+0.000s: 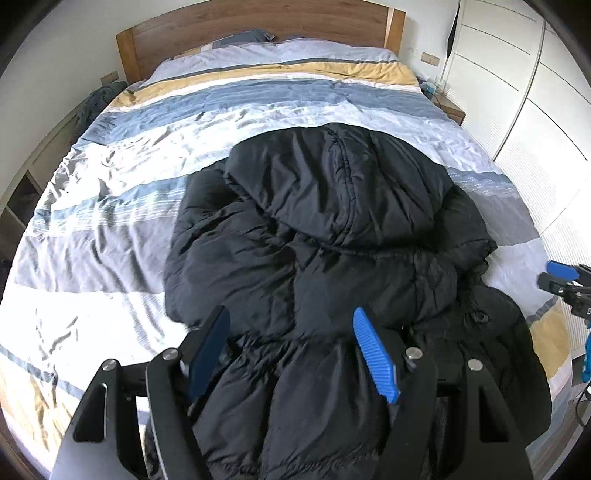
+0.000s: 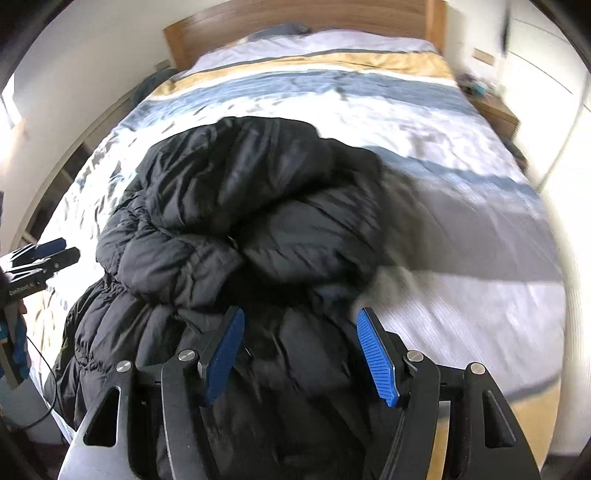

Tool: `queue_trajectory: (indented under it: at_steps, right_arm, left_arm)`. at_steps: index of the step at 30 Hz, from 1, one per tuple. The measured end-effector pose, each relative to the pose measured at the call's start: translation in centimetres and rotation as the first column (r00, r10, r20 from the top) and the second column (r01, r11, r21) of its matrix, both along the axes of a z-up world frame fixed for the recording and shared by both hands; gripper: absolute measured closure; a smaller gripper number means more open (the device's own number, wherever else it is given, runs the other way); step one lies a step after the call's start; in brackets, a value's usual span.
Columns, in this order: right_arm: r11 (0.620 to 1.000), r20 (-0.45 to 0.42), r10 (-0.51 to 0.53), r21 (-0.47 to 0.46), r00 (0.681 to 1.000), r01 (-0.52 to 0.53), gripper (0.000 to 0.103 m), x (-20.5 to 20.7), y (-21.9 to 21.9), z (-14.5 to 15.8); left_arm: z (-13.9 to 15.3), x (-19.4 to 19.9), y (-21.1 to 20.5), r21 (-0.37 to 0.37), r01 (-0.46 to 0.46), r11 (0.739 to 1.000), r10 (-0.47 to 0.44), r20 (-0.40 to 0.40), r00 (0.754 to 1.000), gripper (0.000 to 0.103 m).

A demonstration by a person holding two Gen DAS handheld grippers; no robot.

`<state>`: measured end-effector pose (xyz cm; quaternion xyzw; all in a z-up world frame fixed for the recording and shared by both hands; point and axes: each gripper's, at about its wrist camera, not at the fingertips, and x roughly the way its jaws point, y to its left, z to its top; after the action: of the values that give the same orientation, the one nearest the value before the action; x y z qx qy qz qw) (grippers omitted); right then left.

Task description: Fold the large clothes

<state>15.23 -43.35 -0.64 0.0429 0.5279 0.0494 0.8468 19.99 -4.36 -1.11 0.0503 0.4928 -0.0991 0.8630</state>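
A large black puffer jacket point(image 1: 325, 229) lies bunched on the striped duvet point(image 1: 110, 206), its hood folded over the body. My left gripper point(image 1: 291, 317) is open and empty, just above the jacket's near part. My right gripper point(image 2: 300, 317) is open and empty over the jacket point(image 2: 236, 206) near its right edge; the view is blurred. The right gripper also shows at the right edge of the left wrist view point(image 1: 561, 277). The left gripper shows at the left edge of the right wrist view point(image 2: 55, 253).
The bed has a wooden headboard point(image 1: 258, 26) and pillows at the far end. A nightstand point(image 1: 448, 105) and white wardrobe doors point(image 1: 517, 74) stand to the right. Dark clothing point(image 1: 96, 99) lies by the bed's left side. A cable point(image 2: 40, 369) hangs at the left.
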Motion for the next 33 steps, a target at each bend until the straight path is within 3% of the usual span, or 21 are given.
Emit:
queue_trajectory:
  at_steps: [7, 12, 19, 24, 27, 33]
  right_arm:
    - [0.989, -0.007, -0.146, -0.007, 0.989, 0.145, 0.04, -4.6, -5.7, 2.4]
    - [0.976, 0.009, -0.217, -0.018, 0.976, 0.217, 0.039, -6.7, -9.0, 4.1]
    - [0.965, -0.036, -0.26, -0.027, 0.965, 0.259, 0.036, -9.4, -11.8, 3.1]
    - [0.959, -0.078, -0.283, -0.019, 0.956, 0.282, 0.033, -11.2, -12.6, 1.8]
    - [0.957, -0.1, -0.29, -0.011, 0.952, 0.291, 0.031, -12.0, -12.8, 1.2]
    - [0.961, -0.154, -0.273, 0.002, 0.95, 0.277, 0.029, -12.9, -11.8, -0.4]
  left_arm:
    - [1.5, -2.5, 5.4, 0.008, -0.065, 0.998, 0.065, -0.025, 0.998, 0.035]
    - [3.0, -4.3, 11.2, 0.034, -0.176, 0.984, 0.177, -0.032, 0.984, 0.03]
    - [2.6, -7.2, 19.6, 0.121, -0.336, 0.934, 0.346, -0.069, 0.936, 0.027]
    - [2.7, -9.9, 24.5, 0.118, -0.433, 0.894, 0.443, -0.077, 0.893, 0.027]
    - [1.9, -11.4, 26.8, 0.103, -0.467, 0.878, 0.477, -0.102, 0.873, 0.027]
    - [-2.4, -13.7, 27.5, 0.029, -0.473, 0.881, 0.468, -0.213, 0.858, 0.027]
